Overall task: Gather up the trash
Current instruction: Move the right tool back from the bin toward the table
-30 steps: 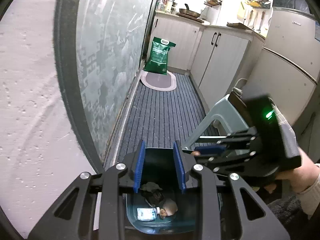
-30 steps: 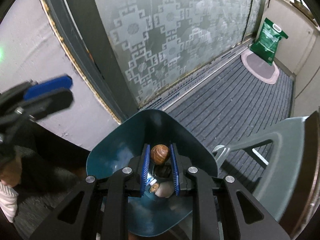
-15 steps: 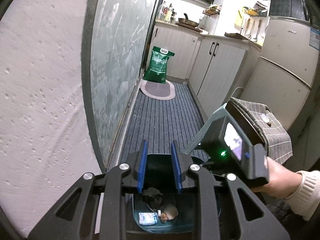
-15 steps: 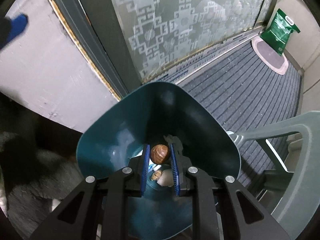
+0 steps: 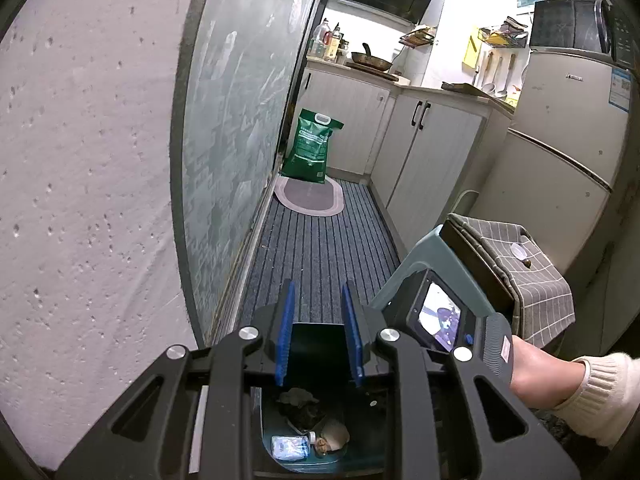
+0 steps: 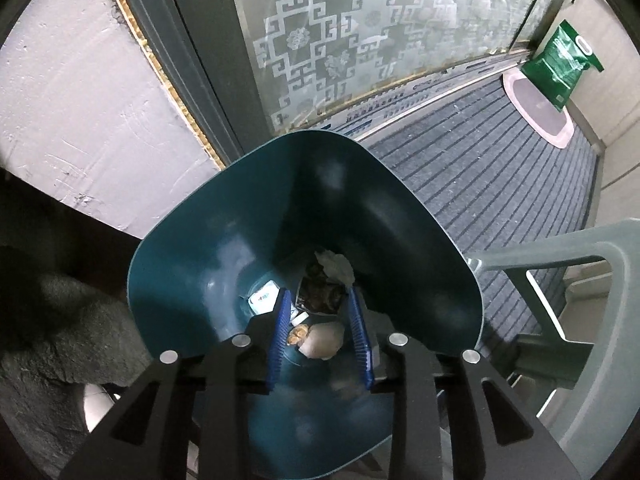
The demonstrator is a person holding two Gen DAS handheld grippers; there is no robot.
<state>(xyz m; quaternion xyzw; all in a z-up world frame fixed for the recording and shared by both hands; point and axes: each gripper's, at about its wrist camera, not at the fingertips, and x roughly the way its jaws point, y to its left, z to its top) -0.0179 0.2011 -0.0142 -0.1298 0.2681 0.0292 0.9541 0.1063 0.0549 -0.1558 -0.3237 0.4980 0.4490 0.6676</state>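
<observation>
A teal trash bin (image 6: 420,224) stands on the floor by the wall. My right gripper (image 6: 319,291) points down into it, its jaws opening with nothing between the blue pads. At the bottom lie a small bottle (image 6: 264,298), dark crumpled scraps (image 6: 320,296), a beige piece (image 6: 325,340) and a brown nut (image 6: 298,334). My left gripper (image 5: 317,286) hovers at the bin's (image 5: 316,344) near side, its pads apart and bare. On the checked cloth (image 5: 536,280) to the right rest a clear lid (image 5: 519,251) and a small brown bit (image 5: 528,263).
A grey-green plastic stool (image 6: 560,264) stands right of the bin under the cloth. A patterned glass door (image 6: 360,40) and a rough wall (image 5: 80,160) run along the left. Striped carpet (image 5: 320,248) leads to an oval mat (image 5: 310,196), a green bag (image 5: 312,148), cabinets and a fridge (image 5: 560,140).
My right gripper sank deeper into the bin and its pads parted. The round brown nut it held has left them. The left gripper tilted up slightly.
</observation>
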